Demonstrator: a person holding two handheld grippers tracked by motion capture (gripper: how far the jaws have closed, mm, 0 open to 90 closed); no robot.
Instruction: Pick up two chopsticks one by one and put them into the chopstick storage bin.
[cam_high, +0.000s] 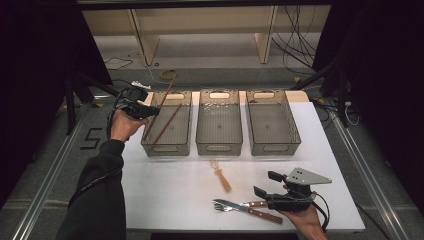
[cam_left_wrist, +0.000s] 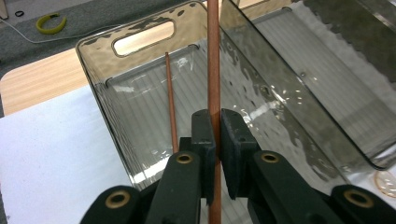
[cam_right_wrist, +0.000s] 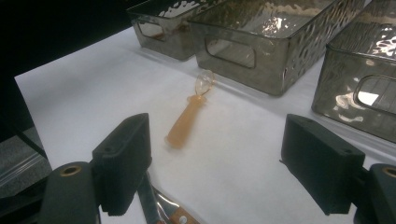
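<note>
My left gripper (cam_high: 141, 108) is shut on a long brown chopstick (cam_high: 165, 95) and holds it slanted over the left smoky plastic bin (cam_high: 150, 149). In the left gripper view the pads (cam_left_wrist: 205, 133) pinch that chopstick (cam_left_wrist: 213, 56) above the bin (cam_left_wrist: 95, 51). A second chopstick (cam_high: 167, 123) (cam_left_wrist: 171, 93) lies inside this bin, leaning on its far wall. My right gripper (cam_high: 265, 183) (cam_right_wrist: 224, 158) stands open and empty near the table's front edge. A fork (cam_high: 223, 205) and a wooden-handled knife (cam_high: 261, 214) (cam_right_wrist: 180, 217) lie just left of it.
A small whisk with an orange handle (cam_high: 221, 177) (cam_right_wrist: 187, 123) lies on the white mat in front of the middle bin (cam_high: 219, 147) (cam_right_wrist: 243, 51). The right bin (cam_high: 274, 147) stands beside it. Both hold nothing. Cables run across the floor beyond the table.
</note>
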